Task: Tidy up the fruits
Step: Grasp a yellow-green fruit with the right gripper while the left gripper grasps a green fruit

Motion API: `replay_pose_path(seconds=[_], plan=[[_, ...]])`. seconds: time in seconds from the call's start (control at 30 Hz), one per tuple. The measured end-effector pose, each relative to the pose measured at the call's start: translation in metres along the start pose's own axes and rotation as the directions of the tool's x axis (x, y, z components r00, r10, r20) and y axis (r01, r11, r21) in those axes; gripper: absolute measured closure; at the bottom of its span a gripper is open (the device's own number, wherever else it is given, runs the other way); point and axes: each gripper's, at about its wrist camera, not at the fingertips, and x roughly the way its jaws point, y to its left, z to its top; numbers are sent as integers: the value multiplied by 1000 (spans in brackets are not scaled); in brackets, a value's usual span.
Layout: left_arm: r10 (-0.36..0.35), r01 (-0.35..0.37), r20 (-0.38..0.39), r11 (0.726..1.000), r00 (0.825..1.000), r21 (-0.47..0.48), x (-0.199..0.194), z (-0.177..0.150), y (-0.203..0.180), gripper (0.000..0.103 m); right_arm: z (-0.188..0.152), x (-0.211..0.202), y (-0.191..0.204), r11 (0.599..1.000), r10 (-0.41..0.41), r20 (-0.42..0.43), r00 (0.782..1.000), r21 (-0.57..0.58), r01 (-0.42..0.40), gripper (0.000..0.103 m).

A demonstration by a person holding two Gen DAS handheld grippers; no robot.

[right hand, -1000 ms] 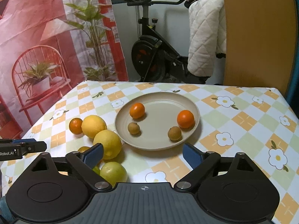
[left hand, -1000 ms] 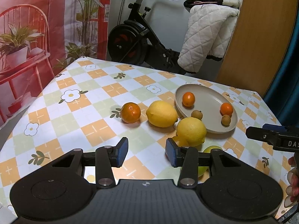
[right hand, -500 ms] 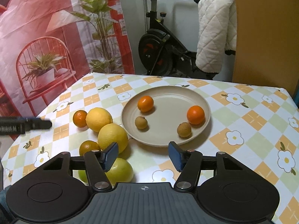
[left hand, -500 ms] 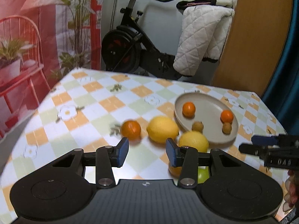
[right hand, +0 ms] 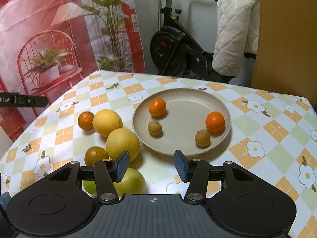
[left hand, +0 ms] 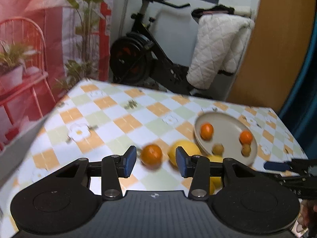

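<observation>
A beige plate (right hand: 186, 99) holds two small oranges (right hand: 157, 107) and two small brown fruits (right hand: 154, 127). Left of it on the checkered cloth lie two lemons (right hand: 122, 144), two dark oranges (right hand: 86, 120) and green-yellow fruits (right hand: 130, 180) near my right gripper. My right gripper (right hand: 151, 165) is open and empty, in front of the plate's near rim. My left gripper (left hand: 156, 161) is open and empty; in its blurred view an orange (left hand: 151, 154) sits between the finger pads, farther off. The plate (left hand: 227, 119) lies to its right.
The table edge runs along the left and far sides. Behind it stand an exercise bike (right hand: 174, 47) with a white quilted cover (right hand: 235, 29), a wooden panel (right hand: 285, 35) and a red printed backdrop (right hand: 49, 29). The left gripper's tip (right hand: 23, 100) shows at the left.
My left gripper has lifted and swung left, so the orange now lines up between its fingers. My right gripper has narrowed from wide open and pulled back slightly.
</observation>
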Motion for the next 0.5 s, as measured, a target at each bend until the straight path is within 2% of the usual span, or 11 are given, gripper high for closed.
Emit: replay_pose_path(seconds=[0.33,0.5], plan=[[-91,91,-87,996,992,0,19,-39,-27,60,-9,6,4,998,48,-34,998,-35,-49,63],[-93,95,-94,995,991,9,20,-46,-31,60,-11,10,9,995,80,-46,996,-50,-83,63]])
